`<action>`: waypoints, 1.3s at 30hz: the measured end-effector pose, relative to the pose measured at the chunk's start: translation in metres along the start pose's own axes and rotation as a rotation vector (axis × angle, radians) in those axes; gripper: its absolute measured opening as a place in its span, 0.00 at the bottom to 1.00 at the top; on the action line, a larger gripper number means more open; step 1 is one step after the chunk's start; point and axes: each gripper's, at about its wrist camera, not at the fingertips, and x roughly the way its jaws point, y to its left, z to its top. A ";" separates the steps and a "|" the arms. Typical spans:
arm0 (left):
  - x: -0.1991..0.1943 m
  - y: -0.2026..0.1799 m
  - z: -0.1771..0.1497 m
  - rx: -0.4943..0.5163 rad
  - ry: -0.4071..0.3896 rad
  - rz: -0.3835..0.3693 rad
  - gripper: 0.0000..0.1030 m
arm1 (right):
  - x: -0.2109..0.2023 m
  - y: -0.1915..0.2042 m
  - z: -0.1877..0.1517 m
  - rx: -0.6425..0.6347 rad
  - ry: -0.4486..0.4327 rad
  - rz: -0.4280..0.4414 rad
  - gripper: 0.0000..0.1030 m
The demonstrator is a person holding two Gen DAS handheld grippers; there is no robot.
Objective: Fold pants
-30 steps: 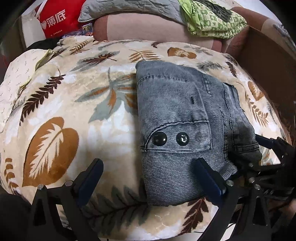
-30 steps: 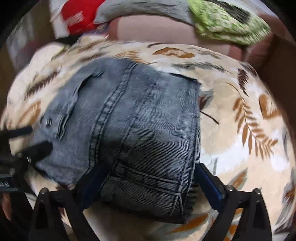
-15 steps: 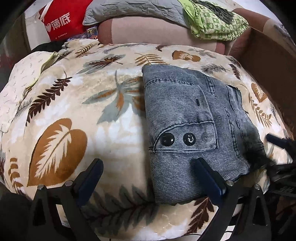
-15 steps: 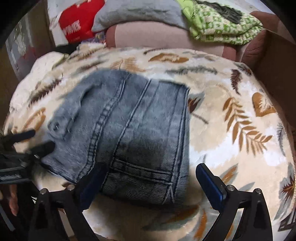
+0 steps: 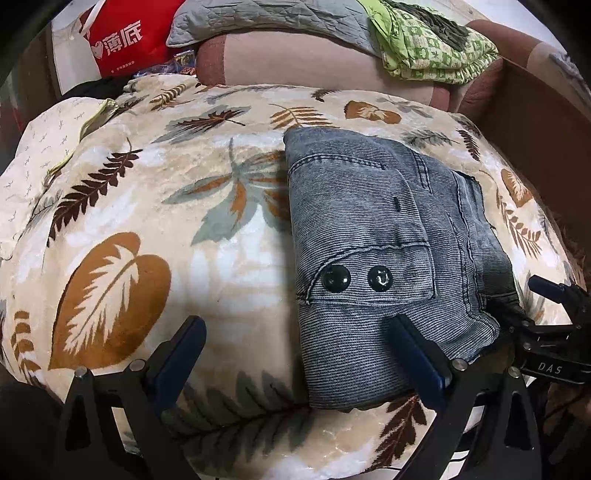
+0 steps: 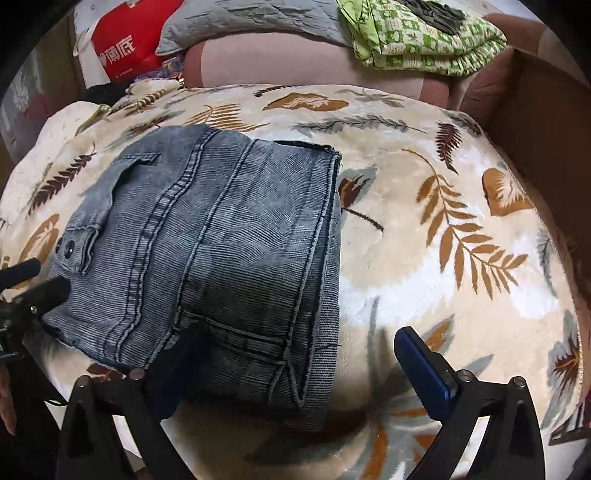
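A leaf-print blanket covers the whole surface in front of me, cream with brown, orange and grey fronds, and it runs out of sight under both of my tools at the near edge. Behind it a pinkish-brown cushion lies across the back, with a grey quilted cover draped over its top. To the right of that sits a bundled green patterned cloth, and to the left a red bag with white characters, partly cut off by the lens rim. A brown panel closes the right side; I cannot tell what it belongs to.

The pants, grey-blue corduroy, lie folded into a compact stack on the right half of the blanket, pocket flap with two black snaps facing up.

My left gripper is spread wide; its right finger rests over the near edge of the stack, its left finger over bare blanket. My right gripper is also spread wide, its left finger pushed in under the near hem, so that most of it is hidden by cloth, while its right finger stands clear over the blanket. Whether that hidden finger touches the fabric I cannot tell.
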 end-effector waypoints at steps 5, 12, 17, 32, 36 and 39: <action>0.000 0.001 0.000 -0.007 0.000 -0.009 0.97 | 0.003 -0.004 0.000 0.029 0.023 0.024 0.99; -0.011 0.013 0.005 -0.066 -0.040 -0.083 0.97 | 0.001 -0.015 0.004 0.074 0.046 0.085 0.99; -0.015 0.057 0.026 -0.276 -0.062 -0.218 0.96 | -0.003 -0.062 0.013 0.293 0.049 0.305 0.99; 0.065 0.018 0.070 -0.253 0.188 -0.388 0.33 | 0.069 -0.073 0.055 0.393 0.278 0.556 0.25; 0.051 0.010 0.079 -0.201 0.143 -0.371 0.17 | 0.048 -0.061 0.062 0.316 0.229 0.528 0.17; 0.028 0.007 0.089 -0.143 0.071 -0.354 0.16 | 0.025 -0.057 0.075 0.284 0.164 0.538 0.15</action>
